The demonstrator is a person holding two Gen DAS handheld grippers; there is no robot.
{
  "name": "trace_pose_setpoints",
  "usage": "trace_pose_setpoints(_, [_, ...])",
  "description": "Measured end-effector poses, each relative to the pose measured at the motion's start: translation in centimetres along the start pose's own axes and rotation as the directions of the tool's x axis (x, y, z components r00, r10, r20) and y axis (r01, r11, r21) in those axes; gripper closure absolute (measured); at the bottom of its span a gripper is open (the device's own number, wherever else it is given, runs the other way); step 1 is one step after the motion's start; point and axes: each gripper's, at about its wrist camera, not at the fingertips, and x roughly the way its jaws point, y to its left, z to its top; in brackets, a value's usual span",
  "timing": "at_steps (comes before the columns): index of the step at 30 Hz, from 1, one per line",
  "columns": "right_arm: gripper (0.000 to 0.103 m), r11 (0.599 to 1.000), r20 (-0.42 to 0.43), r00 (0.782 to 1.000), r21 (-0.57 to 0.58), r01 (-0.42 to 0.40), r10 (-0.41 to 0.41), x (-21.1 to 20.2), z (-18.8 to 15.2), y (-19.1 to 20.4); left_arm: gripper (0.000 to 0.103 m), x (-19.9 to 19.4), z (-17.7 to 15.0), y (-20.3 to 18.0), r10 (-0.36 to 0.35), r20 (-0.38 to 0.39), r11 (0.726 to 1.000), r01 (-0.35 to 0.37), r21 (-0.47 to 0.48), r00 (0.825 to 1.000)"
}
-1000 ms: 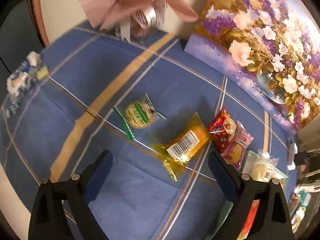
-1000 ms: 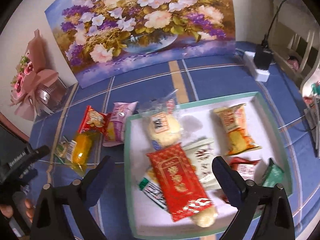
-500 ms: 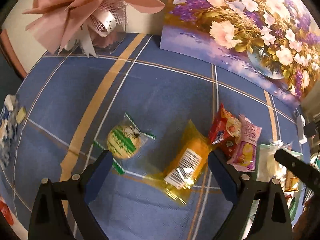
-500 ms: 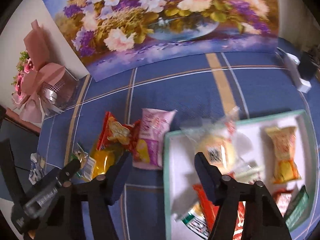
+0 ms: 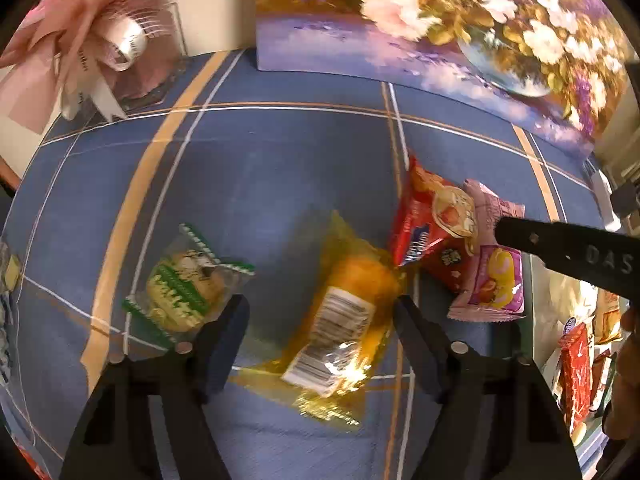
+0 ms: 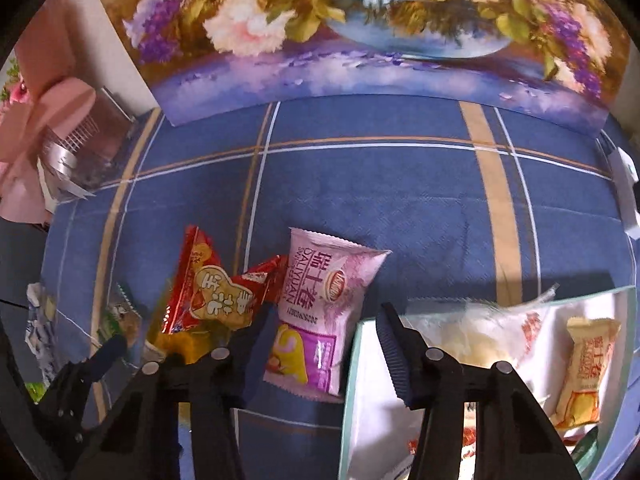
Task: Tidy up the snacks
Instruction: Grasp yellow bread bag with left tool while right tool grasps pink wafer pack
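Observation:
My left gripper [image 5: 320,320] is open, its fingers on either side of a yellow packet [image 5: 344,320] with a barcode label. A green-striped cookie pack [image 5: 184,284] lies to its left. A red peanut packet [image 5: 432,220] and a pink packet [image 5: 492,272] lie to its right. My right gripper [image 6: 324,336] is open and low over the pink packet [image 6: 320,312], with the red packet [image 6: 216,288] to its left. The teal-rimmed white tray [image 6: 352,380] holds several snacks, among them an orange-yellow packet [image 6: 584,364] and a clear bun pack [image 6: 480,332].
A flower painting [image 6: 360,32] leans on the wall at the back. A pink wrapped bouquet [image 5: 100,28] stands at the back left. A white power strip [image 6: 628,192] lies at the right edge. Small wrappers [image 6: 38,328] lie at the far left of the blue plaid cloth [image 6: 400,200].
My left gripper has moved forward and down over the yellow packet. My right gripper has swung left off the tray and come down over the pink packet.

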Motion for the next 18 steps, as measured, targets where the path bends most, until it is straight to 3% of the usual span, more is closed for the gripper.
trace_pose_setpoints(5, [0.049, 0.998, -0.019, 0.999, -0.032, 0.049, -0.050, 1.5, 0.6, 0.8, 0.040, 1.4, 0.2, -0.8, 0.013, -0.018, 1.000, -0.013, 0.002, 1.000])
trace_pose_setpoints(10, [0.049, 0.998, -0.032, 0.998, -0.038, 0.044, -0.045, 2.7, 1.1, 1.3, 0.053, 1.6, 0.8, -0.2, 0.032, 0.002, 0.998, -0.032, -0.045, 0.999])
trace_pose_setpoints(18, [0.053, 0.991, -0.020, 0.994, -0.081, 0.110, -0.111, 4.1, 1.1, 2.7, 0.057, 2.1, 1.2, 0.7, 0.053, -0.002, 0.994, -0.053, -0.090, 0.999])
